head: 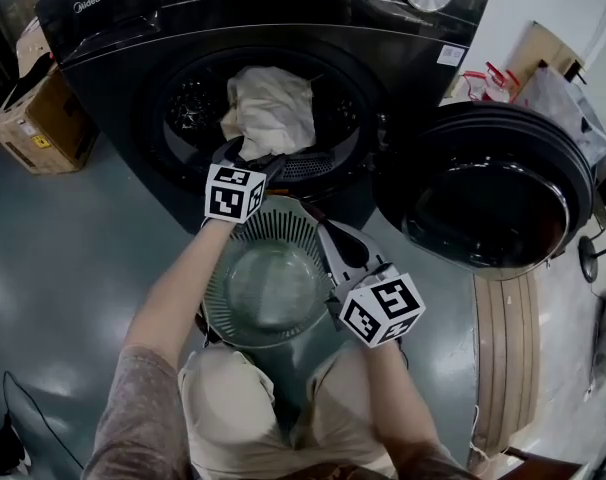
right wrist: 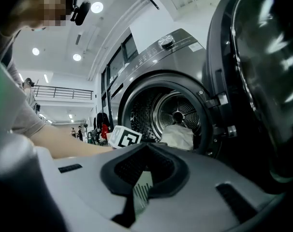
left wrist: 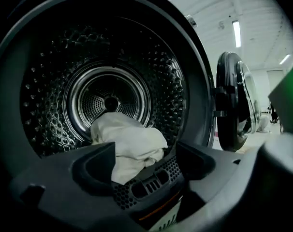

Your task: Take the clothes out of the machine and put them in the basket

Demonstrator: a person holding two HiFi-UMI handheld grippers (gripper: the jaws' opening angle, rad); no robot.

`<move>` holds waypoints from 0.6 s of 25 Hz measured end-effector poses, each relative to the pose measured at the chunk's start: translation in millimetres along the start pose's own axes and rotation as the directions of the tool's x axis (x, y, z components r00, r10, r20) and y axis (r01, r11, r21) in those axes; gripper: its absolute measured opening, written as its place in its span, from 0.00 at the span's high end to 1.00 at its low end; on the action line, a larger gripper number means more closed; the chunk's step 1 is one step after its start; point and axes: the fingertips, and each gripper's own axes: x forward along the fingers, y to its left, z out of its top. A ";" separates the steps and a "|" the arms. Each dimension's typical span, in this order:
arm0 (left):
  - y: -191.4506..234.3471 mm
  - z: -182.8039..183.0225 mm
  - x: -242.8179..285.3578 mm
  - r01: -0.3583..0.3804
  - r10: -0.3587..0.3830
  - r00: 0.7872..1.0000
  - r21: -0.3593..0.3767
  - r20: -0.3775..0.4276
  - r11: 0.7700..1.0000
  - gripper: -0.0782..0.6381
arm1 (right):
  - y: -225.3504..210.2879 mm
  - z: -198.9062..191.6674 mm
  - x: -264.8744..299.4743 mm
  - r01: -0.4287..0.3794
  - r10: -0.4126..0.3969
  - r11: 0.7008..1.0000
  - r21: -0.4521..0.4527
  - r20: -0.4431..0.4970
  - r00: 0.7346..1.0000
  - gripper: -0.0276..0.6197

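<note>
A crumpled white cloth (head: 273, 108) lies at the front of the dark washing machine's drum (head: 193, 103). In the left gripper view the white cloth (left wrist: 129, 139) rests just past the door opening. My left gripper (head: 253, 158) is at the drum's lower lip. It is open, with nothing between its fingers and the cloth a little beyond them (left wrist: 145, 161). A round grey-green basket (head: 223, 268) stands on the floor in front of the machine, and nothing shows inside it. My right gripper (head: 320, 225) hovers over the basket's right rim. It is shut (right wrist: 146, 146) and holds nothing.
The machine's round door (head: 493, 193) hangs open to the right. A cardboard box (head: 43, 123) sits on the floor at the left. A pale wooden board (head: 503, 358) lies at the right, with bags (head: 553, 93) behind the door. The person's knees are just behind the basket.
</note>
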 end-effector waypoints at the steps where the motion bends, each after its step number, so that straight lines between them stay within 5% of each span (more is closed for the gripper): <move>1: 1.8 0.0 6.6 0.001 -0.001 1.000 -0.013 -0.010 1.000 0.36 | 0.2 -1.1 0.3 -0.002 0.002 1.000 -0.013 -0.007 1.000 0.96; 15: 19.1 -18.9 36.3 -0.008 0.001 0.993 -0.053 -0.117 0.999 0.64 | -13.9 -4.2 -7.5 0.040 -0.042 0.997 -0.062 -0.032 0.999 0.96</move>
